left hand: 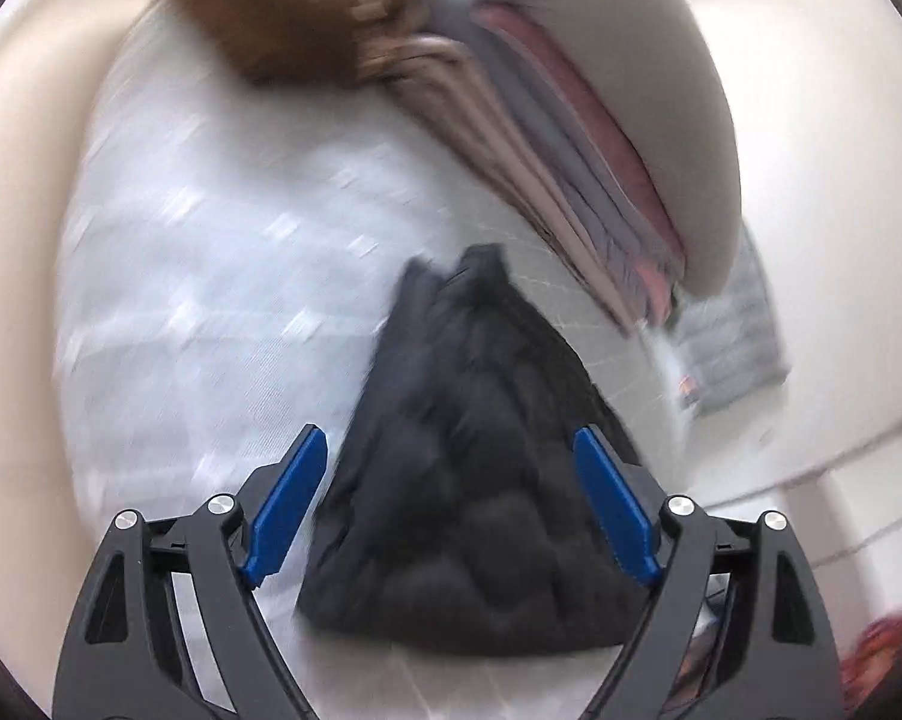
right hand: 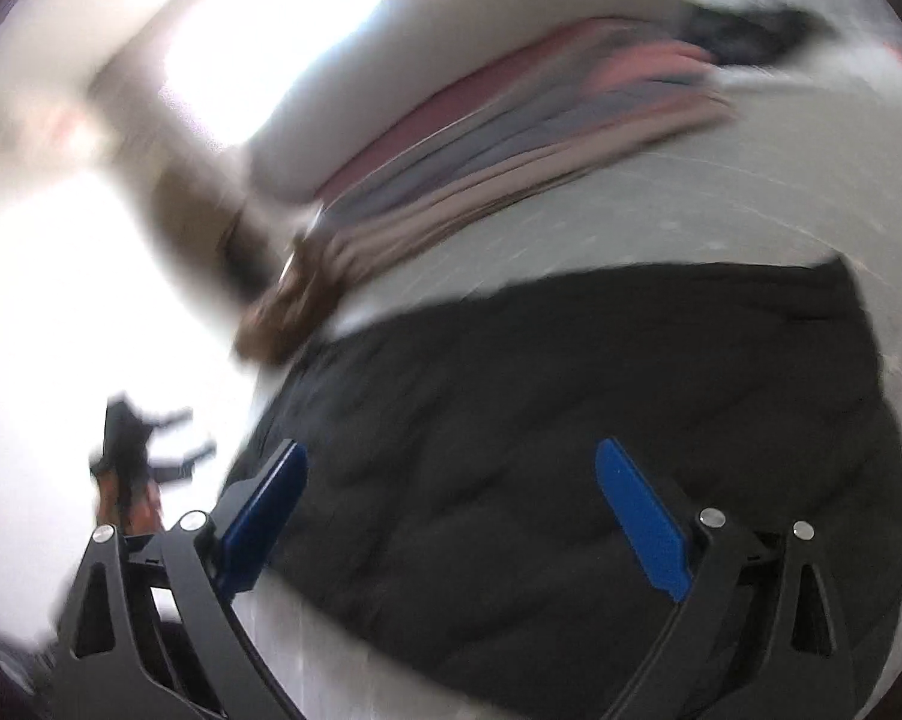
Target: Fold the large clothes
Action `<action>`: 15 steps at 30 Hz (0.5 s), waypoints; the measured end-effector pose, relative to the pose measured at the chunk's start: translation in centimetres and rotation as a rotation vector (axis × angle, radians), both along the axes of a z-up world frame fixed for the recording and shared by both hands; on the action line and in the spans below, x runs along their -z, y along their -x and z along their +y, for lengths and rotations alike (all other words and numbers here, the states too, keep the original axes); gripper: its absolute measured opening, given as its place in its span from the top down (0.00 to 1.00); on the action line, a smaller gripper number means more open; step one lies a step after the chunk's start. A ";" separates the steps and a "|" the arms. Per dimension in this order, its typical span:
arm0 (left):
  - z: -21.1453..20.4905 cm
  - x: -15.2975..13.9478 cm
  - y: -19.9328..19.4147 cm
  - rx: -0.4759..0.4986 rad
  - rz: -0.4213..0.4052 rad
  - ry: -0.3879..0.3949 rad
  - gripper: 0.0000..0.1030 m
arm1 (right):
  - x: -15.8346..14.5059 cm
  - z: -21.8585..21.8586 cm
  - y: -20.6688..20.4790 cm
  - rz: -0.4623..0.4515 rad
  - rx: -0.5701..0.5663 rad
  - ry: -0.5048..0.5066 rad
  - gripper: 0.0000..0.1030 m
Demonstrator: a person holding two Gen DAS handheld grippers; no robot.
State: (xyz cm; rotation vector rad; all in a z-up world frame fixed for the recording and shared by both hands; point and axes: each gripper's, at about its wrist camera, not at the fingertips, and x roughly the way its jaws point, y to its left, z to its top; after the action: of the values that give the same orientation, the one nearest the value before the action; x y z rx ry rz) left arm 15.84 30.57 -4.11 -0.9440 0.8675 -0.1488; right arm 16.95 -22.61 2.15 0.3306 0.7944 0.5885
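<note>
A black quilted puffer jacket [left hand: 481, 468] lies folded into a compact block on a white patterned bed sheet [left hand: 210, 252]. My left gripper [left hand: 451, 438] is open and empty, its blue fingers spread on either side of the jacket, above it. In the right wrist view the same jacket [right hand: 601, 420] fills the lower half. My right gripper [right hand: 451, 450] is open and empty above it. Both views are motion-blurred.
A stack of folded pink, grey and beige clothes [left hand: 559, 138] lies beyond the jacket, with a beige pillow [left hand: 649, 72] on it and a brown fuzzy garment [left hand: 294, 12] beside it. The stack also shows in the right wrist view [right hand: 511, 144]. A grey item [left hand: 727, 342] sits at the right.
</note>
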 end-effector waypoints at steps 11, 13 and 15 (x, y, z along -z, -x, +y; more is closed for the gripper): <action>-0.9 8.3 4.1 -0.034 0.105 0.392 0.21 | 1.0 -5.7 3.4 0.099 0.176 -0.006 0.09; -1.5 8.8 3.2 -0.022 0.106 0.411 0.21 | 1.3 -9.7 4.1 0.140 0.257 -0.071 0.09; -2.2 9.1 2.1 -0.017 0.105 0.410 0.21 | 1.6 -12.3 4.7 0.169 0.302 -0.092 0.09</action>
State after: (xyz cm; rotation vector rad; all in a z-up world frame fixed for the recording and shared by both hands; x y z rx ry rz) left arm 13.74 28.36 -13.20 -1.3508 0.9436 -0.2711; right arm 12.21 -34.89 0.52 0.5789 0.8607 0.3164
